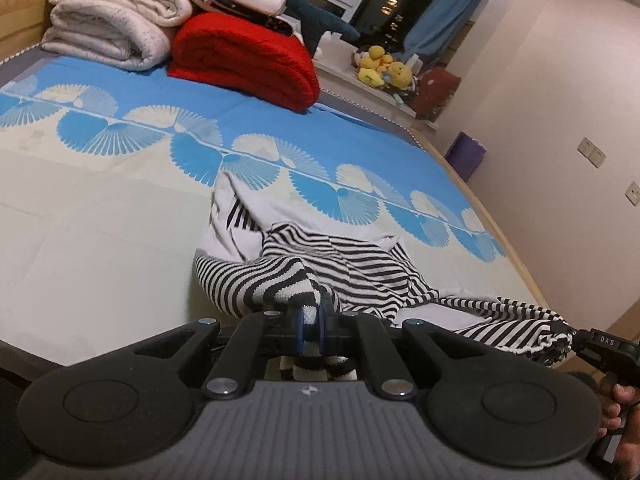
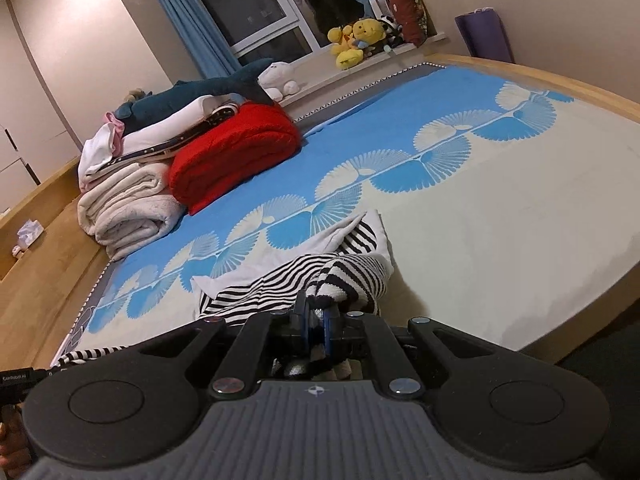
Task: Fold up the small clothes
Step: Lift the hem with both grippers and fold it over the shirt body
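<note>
So far no fold is made: your left gripper [image 1: 311,314] and right gripper [image 2: 316,316] each pinch the striped garment [image 1: 320,264], crumpled well short of the red blanket [image 1: 244,66].

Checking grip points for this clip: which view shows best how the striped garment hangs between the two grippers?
The left wrist view: the striped garment runs from the left gripper across to the right gripper. The right wrist view shows it bunched at the right gripper, with only a strip trailing left.
</note>
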`<state>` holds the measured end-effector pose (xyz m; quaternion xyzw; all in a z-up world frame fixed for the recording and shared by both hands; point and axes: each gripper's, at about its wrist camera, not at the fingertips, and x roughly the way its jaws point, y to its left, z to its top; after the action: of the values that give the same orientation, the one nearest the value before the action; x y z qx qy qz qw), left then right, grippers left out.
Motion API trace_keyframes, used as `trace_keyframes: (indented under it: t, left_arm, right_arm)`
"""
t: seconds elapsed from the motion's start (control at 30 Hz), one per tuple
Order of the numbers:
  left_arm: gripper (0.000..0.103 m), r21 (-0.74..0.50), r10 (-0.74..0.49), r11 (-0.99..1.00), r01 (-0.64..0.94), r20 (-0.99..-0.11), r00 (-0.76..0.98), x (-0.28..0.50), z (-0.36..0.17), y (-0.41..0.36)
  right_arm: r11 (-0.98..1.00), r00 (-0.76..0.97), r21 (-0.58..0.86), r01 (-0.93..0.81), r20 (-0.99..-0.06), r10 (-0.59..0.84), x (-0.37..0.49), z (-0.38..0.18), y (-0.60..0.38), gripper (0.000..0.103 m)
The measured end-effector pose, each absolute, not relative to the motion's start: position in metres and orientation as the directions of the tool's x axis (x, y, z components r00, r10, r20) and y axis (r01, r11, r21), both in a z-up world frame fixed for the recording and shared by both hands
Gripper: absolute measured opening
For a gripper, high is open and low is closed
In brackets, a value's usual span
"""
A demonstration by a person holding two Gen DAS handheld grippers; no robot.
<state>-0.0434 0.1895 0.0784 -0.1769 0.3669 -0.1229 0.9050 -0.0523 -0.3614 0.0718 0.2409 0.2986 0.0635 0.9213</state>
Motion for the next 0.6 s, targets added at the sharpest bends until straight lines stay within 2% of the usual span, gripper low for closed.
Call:
trace_keyframes:
  t: [0.3,0.47,0.6]
  left_arm:
    - [0.007,-0.377,-0.350,0.920,0.112,-0.658,0.667,-0.007,0.066,0.181]
    - [0.007,-0.359,-0.342,0.927,0.106,-0.694,0.634,0.052,0.048,0.181]
    - [0.010,-0.385,-0.362,0.919,0.083,-0.746,0.558,0.133,0.028,0.180]
  right_arm:
    - [0.891,0.799,0.453,0.023,-0.544,0.256,-0.030,0.070,-0.368,0.006]
    - [0.907,0.770,0.421,0.005,-0.580,0.265,0.018,0.063,-0.363,0.006]
    - [0.923,0.738,0.385,-0.015,-0.618,0.270,0.087,0.054,-0.363,0.006]
